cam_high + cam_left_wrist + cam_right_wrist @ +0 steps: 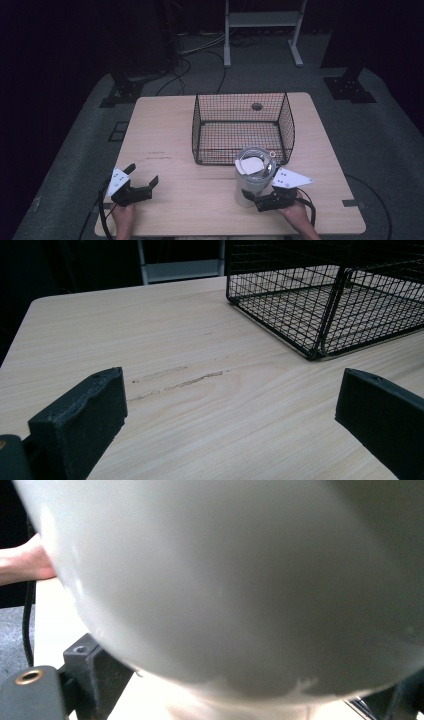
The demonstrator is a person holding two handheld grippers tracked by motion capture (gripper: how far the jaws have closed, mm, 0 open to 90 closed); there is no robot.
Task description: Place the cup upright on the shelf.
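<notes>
A white jug-like container with a clear lid stands upright near the table's front edge, right in front of the wire basket. Its pale body looms close in the right gripper view. My right gripper is low at the container's base, its jaws wide apart on either side of the lower body. My left gripper rests at the front left of the table, open, with bare wood between its jaws.
A black wire basket sits at the middle back of the wooden table, its near corner ahead and right of the left gripper. Beyond the table stand dark supports, floor cables and a shelf frame.
</notes>
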